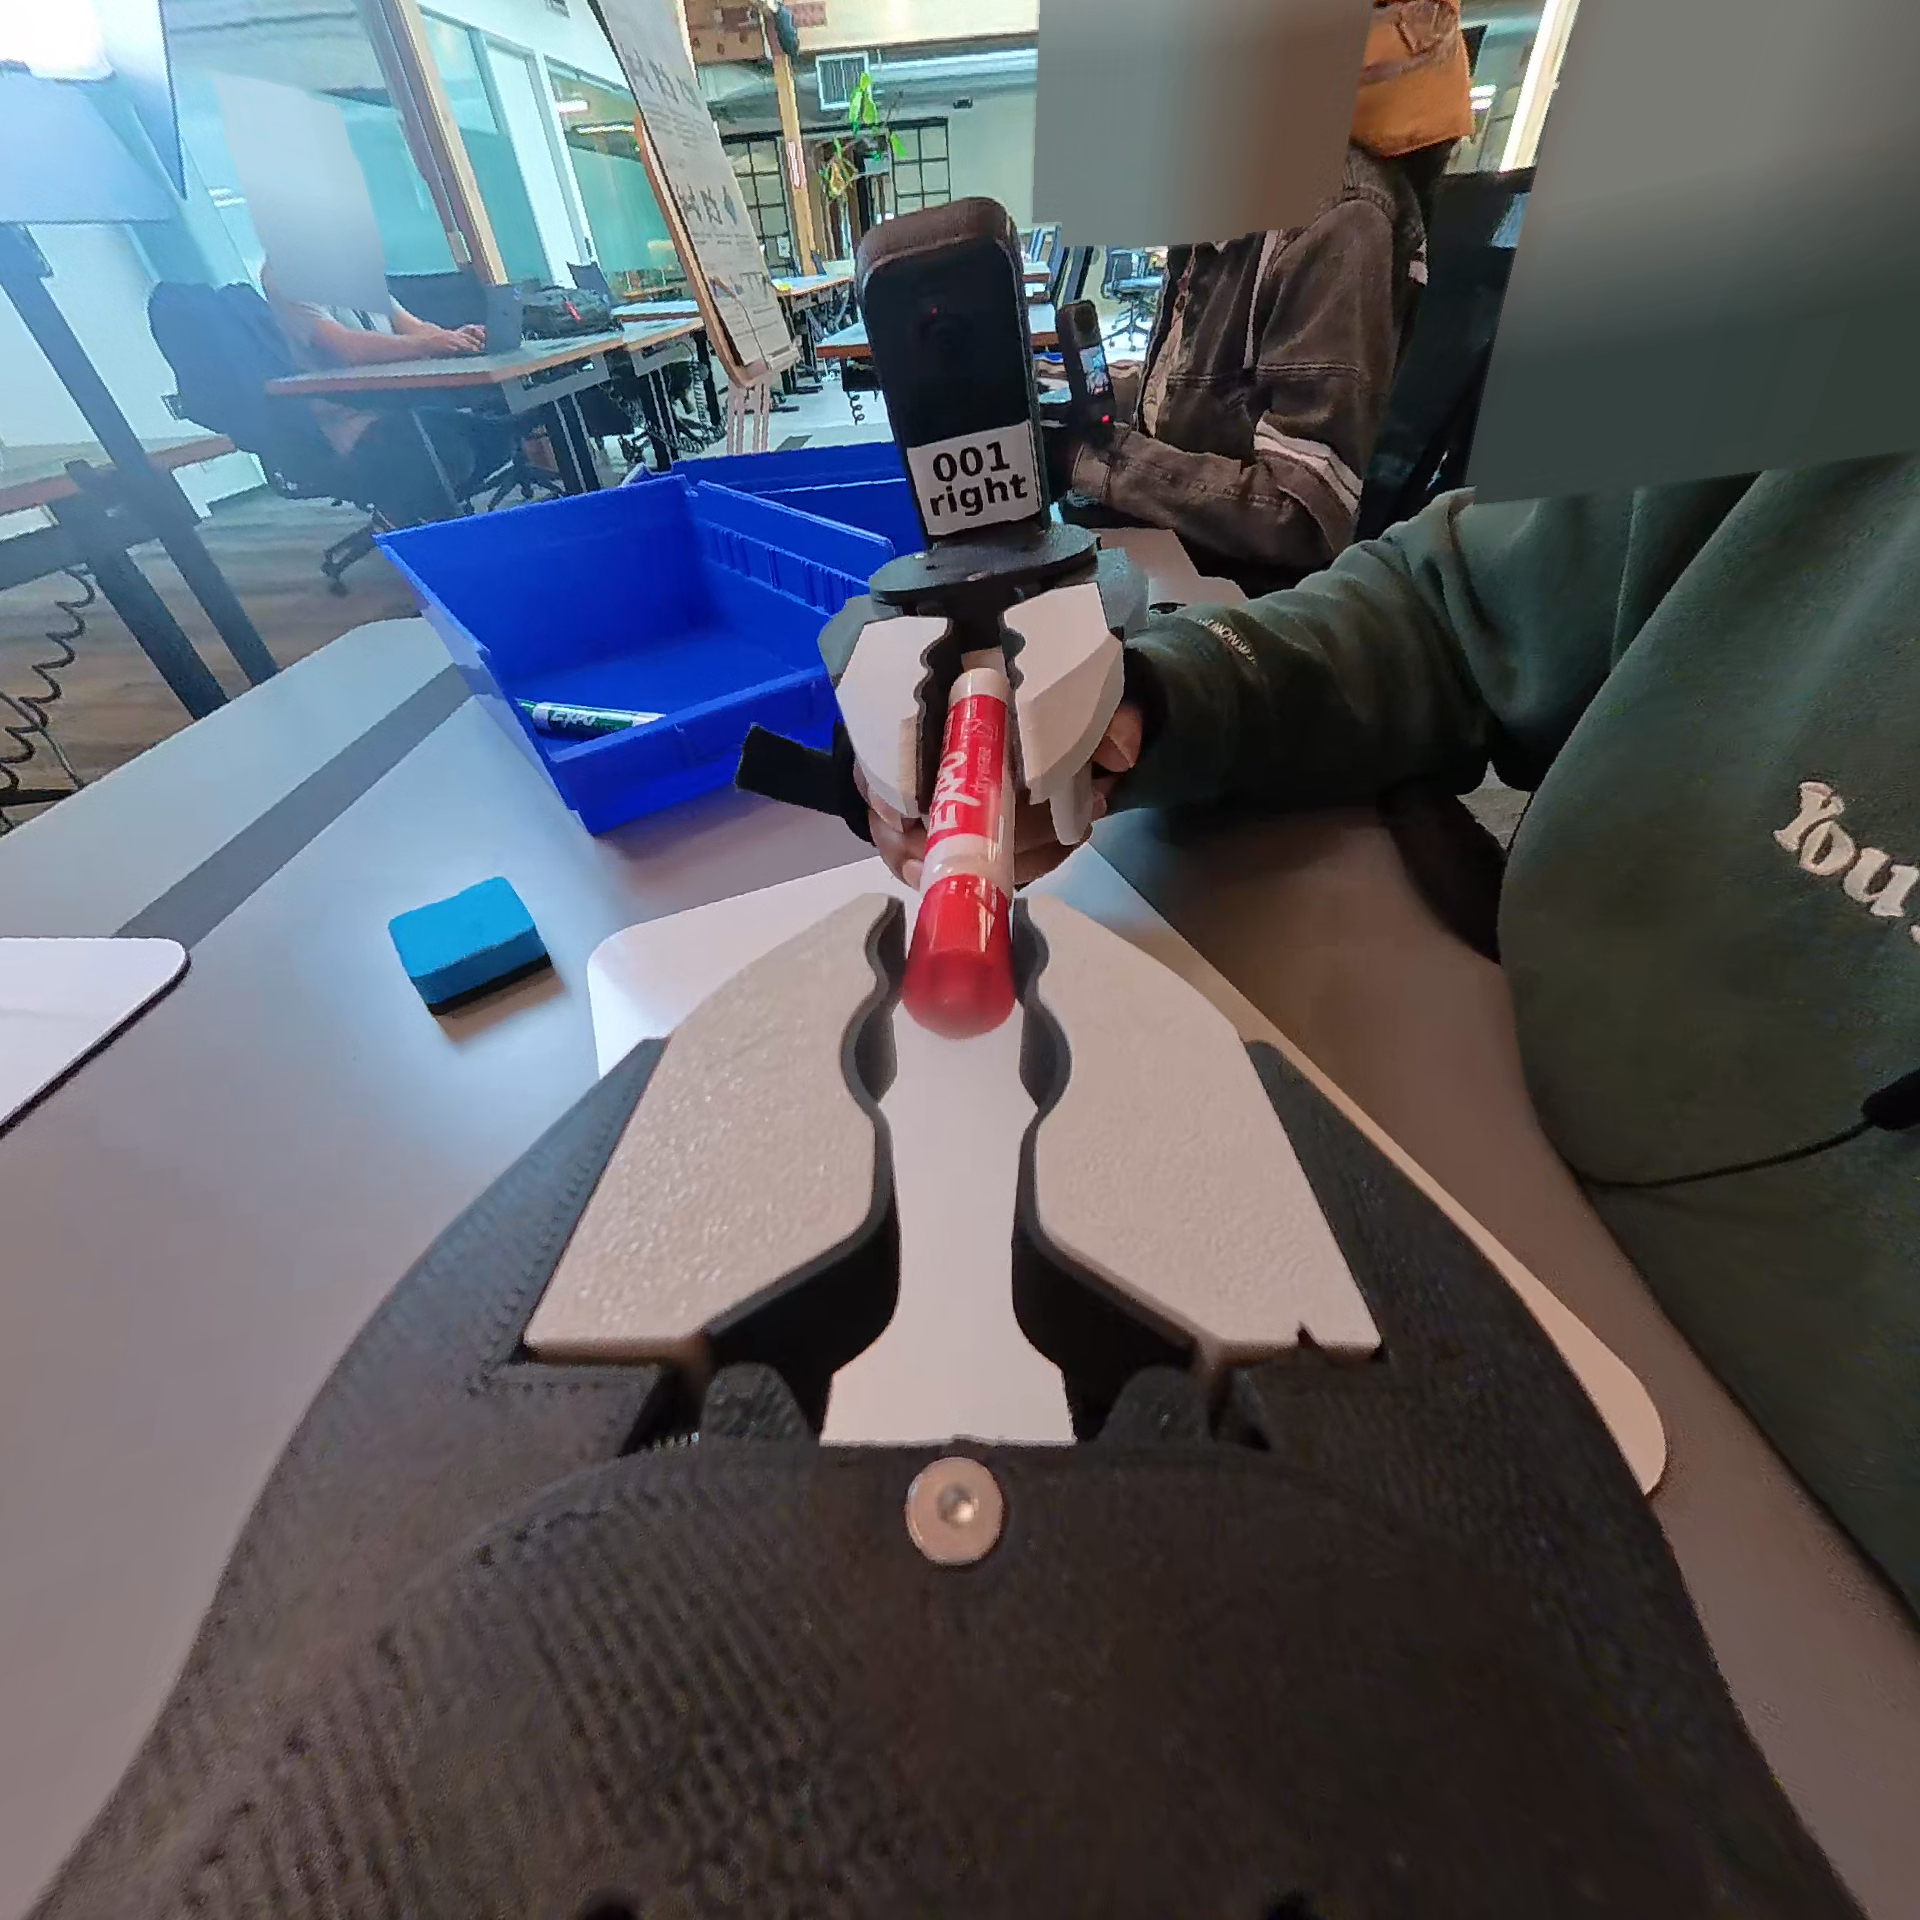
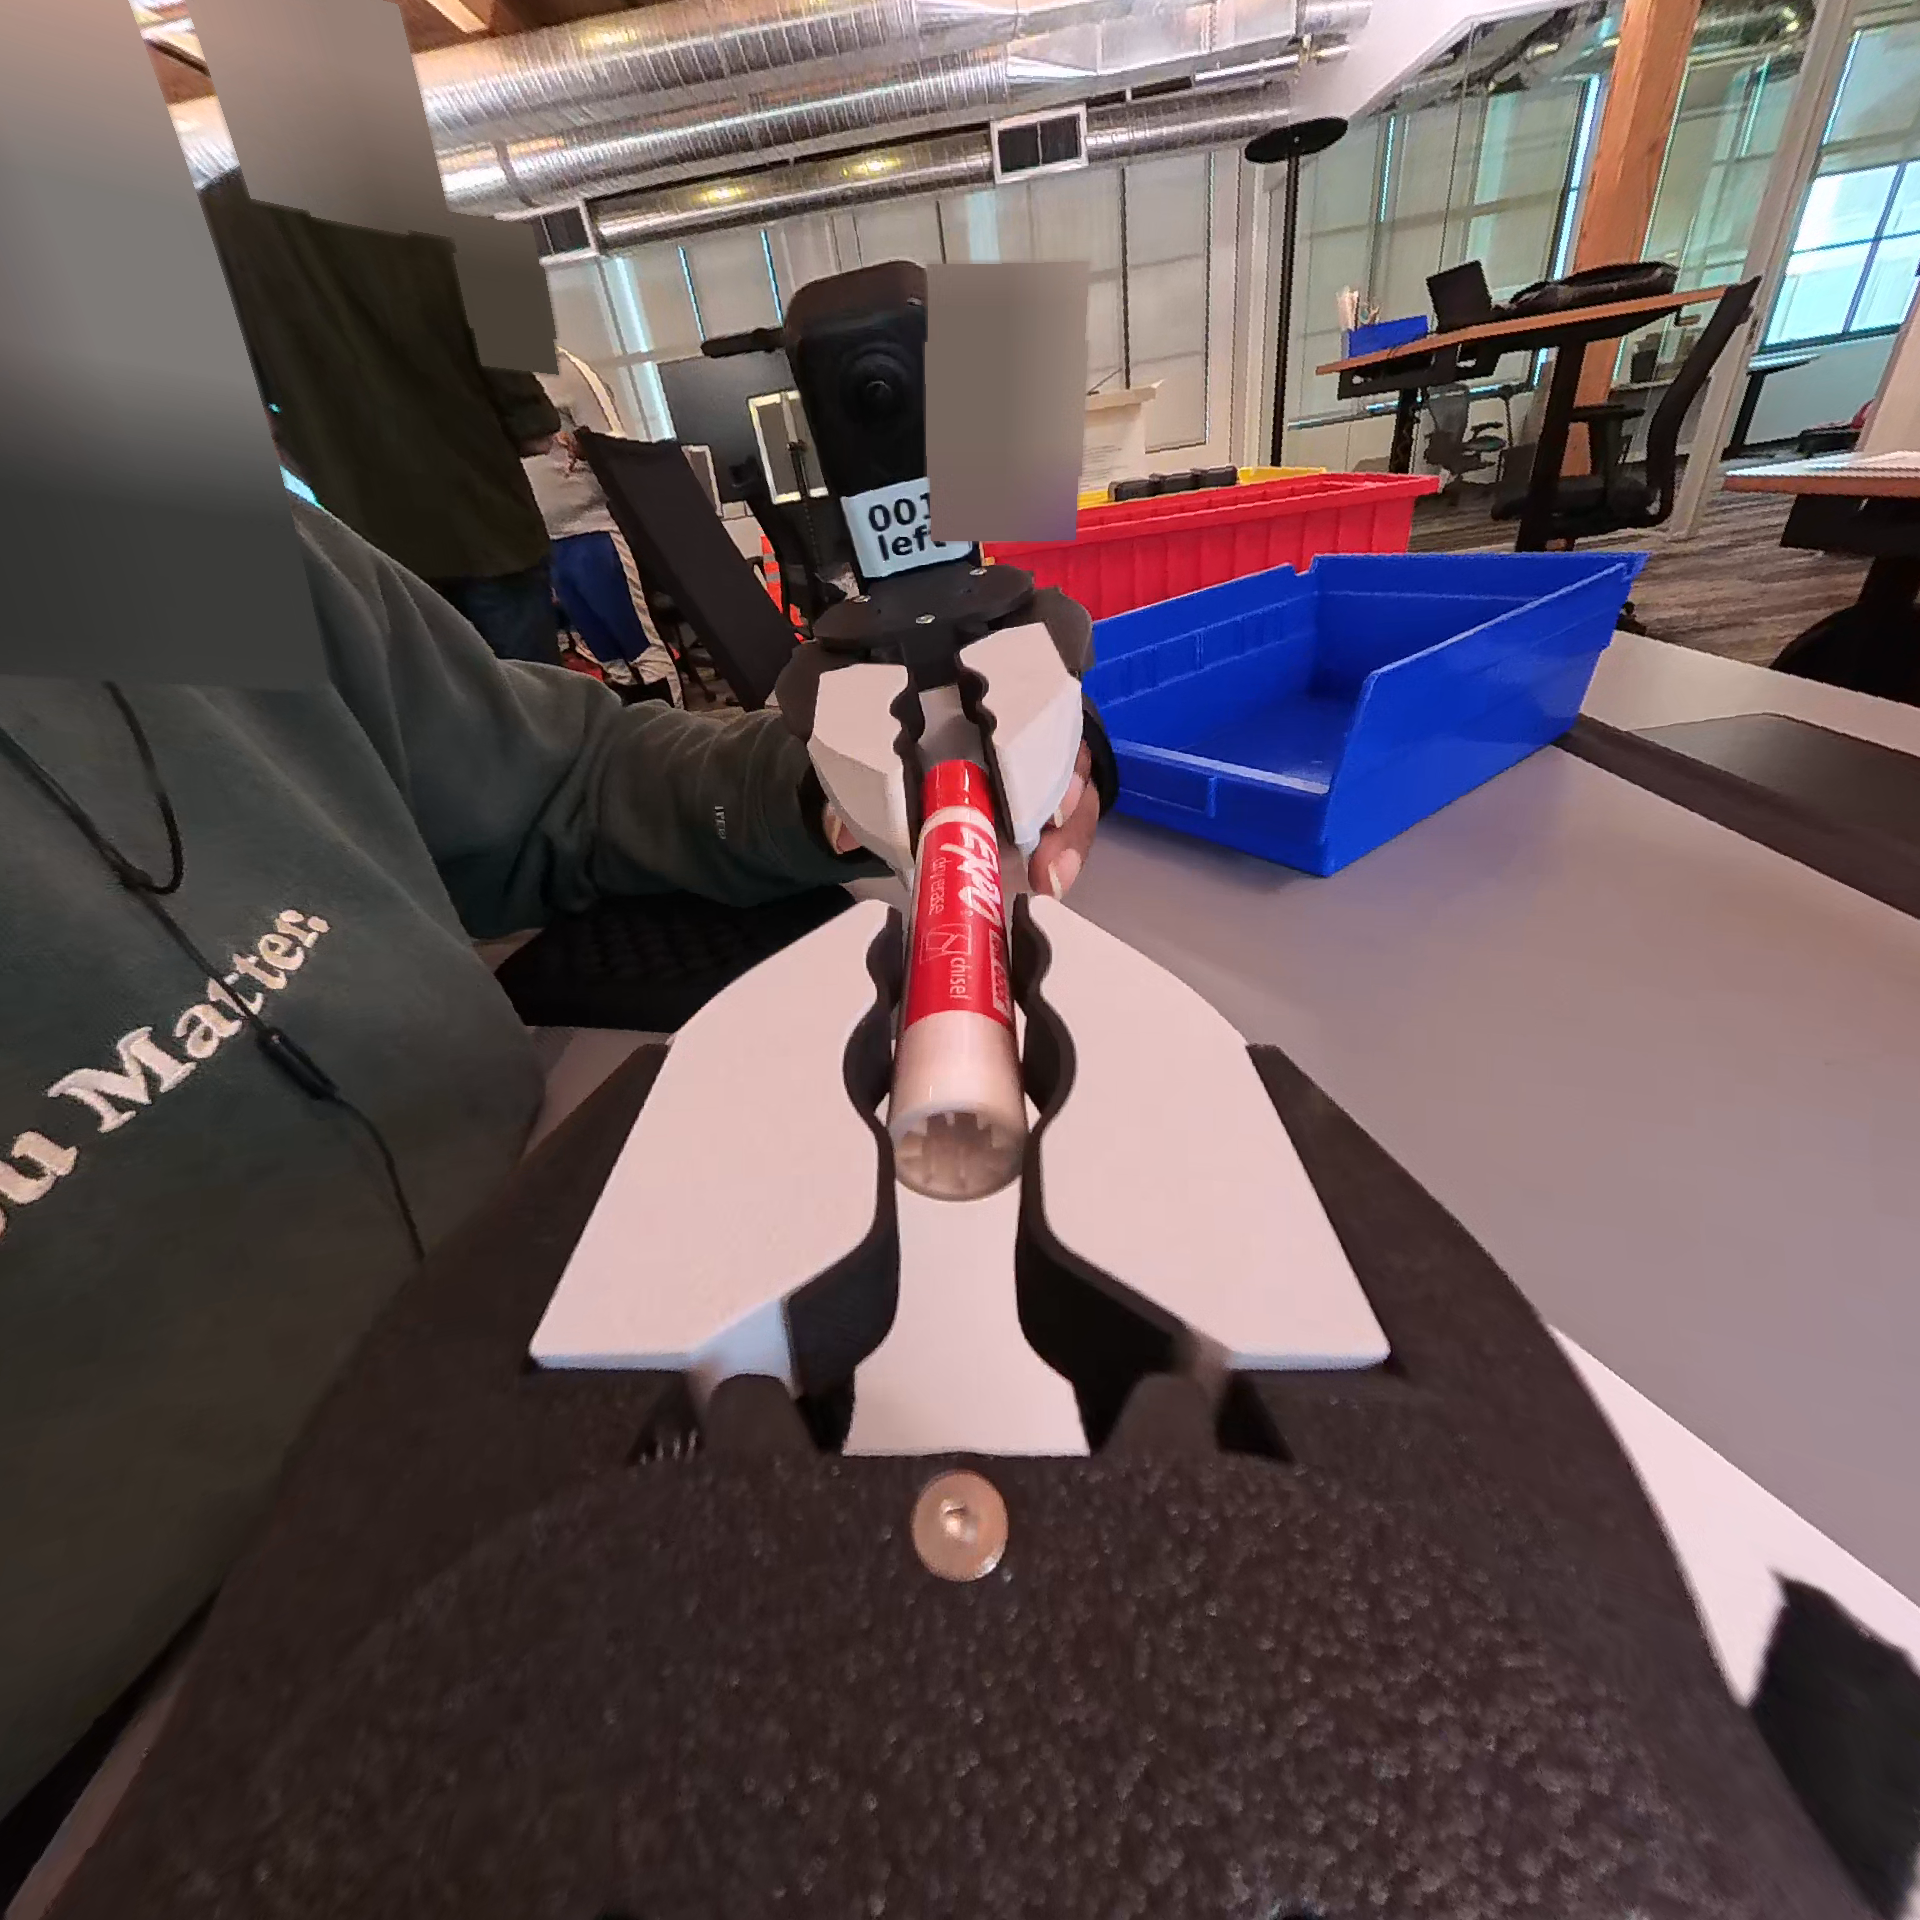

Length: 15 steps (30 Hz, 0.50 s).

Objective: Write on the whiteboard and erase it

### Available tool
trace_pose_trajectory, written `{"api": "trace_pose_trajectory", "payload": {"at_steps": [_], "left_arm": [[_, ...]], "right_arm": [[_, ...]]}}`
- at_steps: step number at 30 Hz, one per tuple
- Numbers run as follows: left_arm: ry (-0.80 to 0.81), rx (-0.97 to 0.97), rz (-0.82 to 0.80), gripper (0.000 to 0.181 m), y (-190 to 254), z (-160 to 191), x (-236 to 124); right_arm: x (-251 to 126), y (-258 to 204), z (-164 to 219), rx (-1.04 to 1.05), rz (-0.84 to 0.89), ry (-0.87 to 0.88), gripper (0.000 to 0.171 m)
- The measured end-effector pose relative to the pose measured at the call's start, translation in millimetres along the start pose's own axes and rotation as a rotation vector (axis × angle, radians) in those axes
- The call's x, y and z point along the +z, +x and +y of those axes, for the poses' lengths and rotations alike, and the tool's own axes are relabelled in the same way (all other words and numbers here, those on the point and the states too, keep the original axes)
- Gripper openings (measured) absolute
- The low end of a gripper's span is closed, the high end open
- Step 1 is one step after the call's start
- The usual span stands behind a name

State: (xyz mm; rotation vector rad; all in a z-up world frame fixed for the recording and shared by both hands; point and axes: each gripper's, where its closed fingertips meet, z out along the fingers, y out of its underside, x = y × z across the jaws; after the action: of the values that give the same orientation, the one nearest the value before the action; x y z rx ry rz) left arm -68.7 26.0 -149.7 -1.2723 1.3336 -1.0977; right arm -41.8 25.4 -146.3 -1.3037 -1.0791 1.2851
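Observation:
A red dry-erase marker [image 1: 966, 769] is held level between my two grippers, which face each other above the table. My left gripper [image 1: 956, 914] is shut on the marker's red cap [image 1: 956, 961]. My right gripper [image 1: 982, 810] is shut on the white barrel. In the right wrist view the marker [image 2: 956, 935] runs from my right gripper [image 2: 961, 920] to my left gripper [image 2: 951, 831]. A small whiteboard [image 1: 644, 966] lies flat under the grippers. A blue eraser [image 1: 468, 940] lies on the table to its left.
A blue bin [image 1: 623, 623] behind the eraser holds a green marker [image 1: 587, 717]. A second white board [image 1: 73, 997] lies at the far left. In the right wrist view a blue bin [image 2: 1455, 748] and a red bin [image 2: 1247, 540] stand behind. A person in a green sweatshirt [image 1: 1714, 935] sits close. The tips of both grippers are at nearly the same place.

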Motion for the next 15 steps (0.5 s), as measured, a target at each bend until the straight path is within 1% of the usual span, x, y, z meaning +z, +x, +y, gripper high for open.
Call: {"api": "trace_pose_trajectory", "payload": {"at_steps": [2,3,6,9,13,15], "left_arm": [[0.027,-0.03,0.011,0.02,-0.6,-3.2,-1.7],[0.04,-0.06,0.022,0.02,-1.8,-4.4,-3.5],[0.11,-0.172,0.05,0.02,-9.1,-10.6,-11.9],[0.121,-0.246,0.092,0.02,-8.0,-9.0,-11.0],[0.08,-0.294,0.136,0.02,2.1,0.4,1.7],[0.083,-0.33,0.156,0.02,5.2,1.5,5.6]], "right_arm": [[0.3,0.1,-0.5,-0.014,0.008,-0.002,0.02],[0.0,1.0,-0.8,-0.03,0.02,-0.007,0.024],[-2.1,5.8,1.3,-0.127,0.081,-0.077,0.043],[0.8,8.5,4.0,-0.227,0.15,-0.126,0.051],[10.2,3.1,12.5,-0.272,0.15,-0.154,0.053],[14.0,0.0,16.4,-0.286,0.144,-0.168,0.052]]}}
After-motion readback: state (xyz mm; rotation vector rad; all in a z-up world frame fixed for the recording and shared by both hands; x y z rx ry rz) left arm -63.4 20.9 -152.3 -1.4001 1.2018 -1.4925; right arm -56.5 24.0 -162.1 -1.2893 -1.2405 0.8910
